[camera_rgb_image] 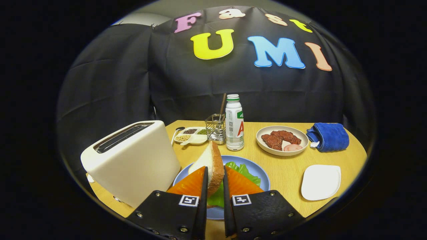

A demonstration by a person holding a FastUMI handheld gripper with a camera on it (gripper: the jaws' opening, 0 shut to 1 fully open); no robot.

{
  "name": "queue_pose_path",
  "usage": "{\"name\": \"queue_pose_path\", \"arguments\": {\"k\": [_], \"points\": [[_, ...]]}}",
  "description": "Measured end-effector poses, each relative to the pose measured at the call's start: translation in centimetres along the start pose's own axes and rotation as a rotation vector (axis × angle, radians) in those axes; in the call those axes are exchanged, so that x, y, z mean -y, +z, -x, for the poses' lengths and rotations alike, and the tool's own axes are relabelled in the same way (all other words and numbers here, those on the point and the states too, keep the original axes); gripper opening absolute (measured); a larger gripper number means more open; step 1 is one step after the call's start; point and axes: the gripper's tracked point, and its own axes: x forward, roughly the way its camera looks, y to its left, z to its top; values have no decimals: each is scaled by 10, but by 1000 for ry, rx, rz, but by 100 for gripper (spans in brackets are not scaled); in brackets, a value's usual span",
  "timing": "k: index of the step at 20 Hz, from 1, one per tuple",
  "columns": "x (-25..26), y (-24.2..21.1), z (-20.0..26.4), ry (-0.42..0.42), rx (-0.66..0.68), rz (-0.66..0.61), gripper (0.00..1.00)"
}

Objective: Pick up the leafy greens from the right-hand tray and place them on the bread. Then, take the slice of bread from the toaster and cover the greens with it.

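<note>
Gripper [215,181] clamps bread slice [210,163] between both fingers, narrow gap. Slice stands on edge, long axis running away from fingers, crust to right, far end tipped up. Below it greens [245,171] lie on blue plate [260,173]. Toaster [133,160] just left, slots up. Beyond: bottle [234,123], rack [215,128], meat dish [282,140], blue cloth [328,136]; white tray [321,182] right.
</note>
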Motion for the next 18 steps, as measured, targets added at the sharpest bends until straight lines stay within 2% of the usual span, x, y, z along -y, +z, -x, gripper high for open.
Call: {"name": "queue_pose_path", "arguments": {"k": [5,11,12,13,14,18], "points": [[10,1,-3,0,4,25,23],[18,-4,-7,-4,-11,50,29],[21,-5,-5,-17,-14,60,29],[29,-5,-5,-42,-14,82,37],[33,-5,-6,-53,-15,99,39],[43,-3,-4,-67,2,98,38]]}}
